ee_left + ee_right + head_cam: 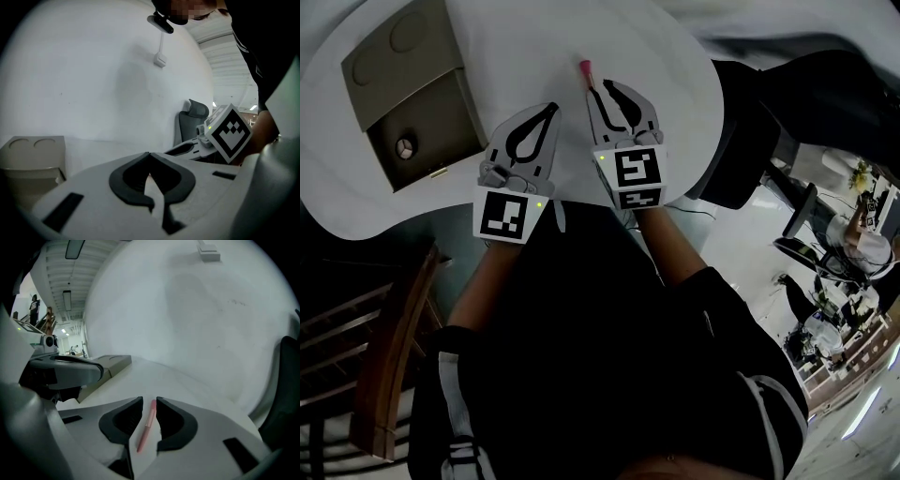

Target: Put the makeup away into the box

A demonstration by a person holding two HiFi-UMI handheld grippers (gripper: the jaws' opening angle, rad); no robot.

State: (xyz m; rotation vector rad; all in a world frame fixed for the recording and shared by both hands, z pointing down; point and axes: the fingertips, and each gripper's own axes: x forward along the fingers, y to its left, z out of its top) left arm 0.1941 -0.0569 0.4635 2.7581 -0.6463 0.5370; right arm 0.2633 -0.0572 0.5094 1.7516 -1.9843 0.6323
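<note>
A slim pink makeup pencil point(584, 68) lies on the white table point(675, 112), just beyond my right gripper point(600, 86). In the right gripper view the pencil point(145, 430) lies lengthwise in the gap of my right gripper point(149, 401), whose jaws stand apart and do not press on it. My left gripper point(551, 106) is beside it on the left, jaw tips together and empty; the left gripper view shows my left gripper point(149, 154) shut. The tan box point(384, 56) stands open at the table's far left, a small round item point(405, 145) inside.
A wooden chair point(384, 375) stands below the table's near-left edge. A black office chair point(192, 117) is past the table on the right. The box point(110, 364) lies left of my right gripper, behind the left one.
</note>
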